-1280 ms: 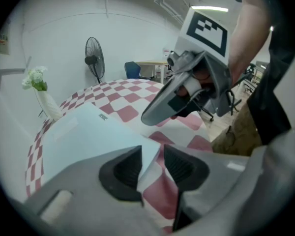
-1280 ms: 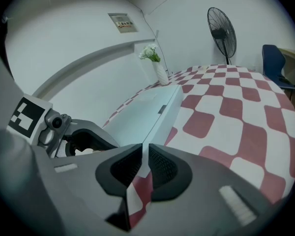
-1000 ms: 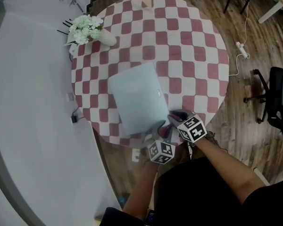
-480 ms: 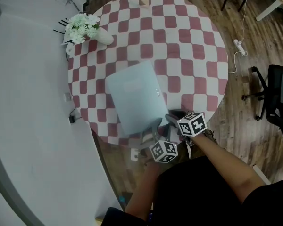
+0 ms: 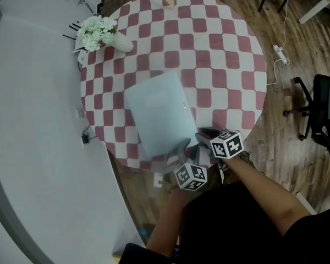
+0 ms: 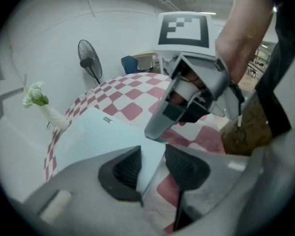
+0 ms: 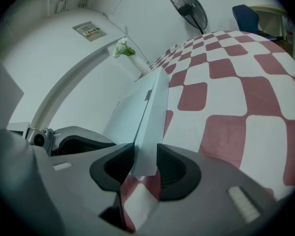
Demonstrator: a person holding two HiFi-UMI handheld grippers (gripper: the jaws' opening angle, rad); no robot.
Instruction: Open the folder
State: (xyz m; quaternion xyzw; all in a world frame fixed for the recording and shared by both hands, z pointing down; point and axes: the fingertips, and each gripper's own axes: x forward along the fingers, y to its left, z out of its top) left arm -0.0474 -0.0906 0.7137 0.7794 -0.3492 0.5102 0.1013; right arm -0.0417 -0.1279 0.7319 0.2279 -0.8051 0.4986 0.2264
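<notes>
A pale blue folder (image 5: 158, 113) lies flat and closed on the round red-and-white checked table (image 5: 220, 65). Both grippers meet at its near right corner. My left gripper (image 6: 152, 167) points steeply down, its jaws a little apart around the folder's corner (image 6: 137, 136) and a fold of tablecloth. My right gripper (image 7: 146, 163) comes in lower from the right. Its jaws are opening, with the folder's edge (image 7: 152, 117) standing between the pads. In the head view the left gripper (image 5: 179, 157) and the right gripper (image 5: 201, 141) sit side by side at the table's near edge.
A white vase of flowers (image 5: 102, 33) stands at the table's far left by a curved white wall. An office chair (image 5: 325, 114) and a power strip (image 5: 280, 57) are on the wooden floor to the right. A floor fan (image 7: 187, 6) stands beyond the table.
The right gripper has rolled slightly at the folder's corner. The folder and the left gripper have stayed put.
</notes>
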